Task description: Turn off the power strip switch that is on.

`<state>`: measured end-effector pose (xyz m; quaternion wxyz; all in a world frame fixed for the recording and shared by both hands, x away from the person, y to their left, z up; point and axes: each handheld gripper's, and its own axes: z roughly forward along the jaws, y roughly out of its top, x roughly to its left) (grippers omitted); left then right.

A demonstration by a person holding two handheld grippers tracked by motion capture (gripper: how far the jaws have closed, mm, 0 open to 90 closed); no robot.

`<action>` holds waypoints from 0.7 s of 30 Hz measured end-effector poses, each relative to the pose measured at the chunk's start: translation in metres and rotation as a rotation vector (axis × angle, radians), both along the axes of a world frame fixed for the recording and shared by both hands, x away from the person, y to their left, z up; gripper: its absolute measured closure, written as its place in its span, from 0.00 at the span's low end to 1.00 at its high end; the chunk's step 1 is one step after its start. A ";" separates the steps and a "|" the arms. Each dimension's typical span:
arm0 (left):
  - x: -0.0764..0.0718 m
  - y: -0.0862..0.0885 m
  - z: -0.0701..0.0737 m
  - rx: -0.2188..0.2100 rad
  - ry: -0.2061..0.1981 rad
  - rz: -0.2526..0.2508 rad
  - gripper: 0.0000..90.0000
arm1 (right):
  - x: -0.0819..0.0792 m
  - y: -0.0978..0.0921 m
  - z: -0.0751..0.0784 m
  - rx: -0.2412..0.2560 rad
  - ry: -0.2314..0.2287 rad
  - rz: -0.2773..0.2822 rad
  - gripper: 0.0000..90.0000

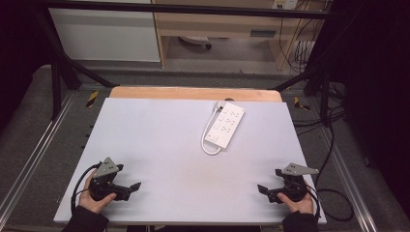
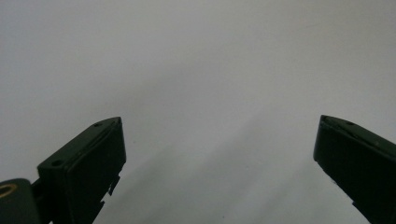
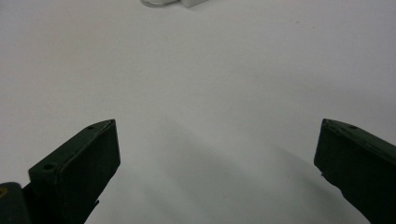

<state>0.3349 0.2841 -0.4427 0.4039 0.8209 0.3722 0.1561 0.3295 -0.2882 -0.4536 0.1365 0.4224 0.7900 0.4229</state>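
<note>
Here my left gripper (image 2: 219, 140) stands released, its two black fingers (image 2: 88, 163) spread wide over bare white surface with nothing between them. My right gripper (image 3: 217, 144) is likewise released, fingers (image 3: 79, 163) parted and empty. In the high view each hand rests at a near corner of the table (image 1: 159, 145): the left gripper (image 1: 128, 189) at the left edge, the right gripper (image 1: 266, 191) at the right edge, well apart from one another, both tips pointing inward across the table.

Step in hand, as I judge it: the start position, before any approach. No contact is made with anything. The next move calls for carrying one gripper, more likely the right, forward and inward to the power strip (image 1: 225, 124), then lowering open fingers across its narrow width or onto its cord.

The power strip is a white, flat, oblong block lying far of centre, toward the right, set at a slant. Several socket faces show on its top. A white cord (image 1: 207, 137) leaves its far end, runs along its left side and loops round the near end. Its near corner shows at the top edge of the right gripper view (image 3: 194, 2).
</note>
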 end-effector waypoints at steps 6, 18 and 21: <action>0.000 0.001 -0.003 -0.007 0.010 0.005 0.03 | 0.000 0.000 0.000 -0.004 0.000 0.004 0.01; 0.000 0.003 -0.002 -0.005 0.005 0.009 0.03 | 0.000 0.002 0.000 -0.005 0.003 0.003 0.01; 0.000 0.002 -0.003 0.000 0.007 0.008 0.04 | 0.000 0.004 0.000 -0.004 0.006 0.005 0.01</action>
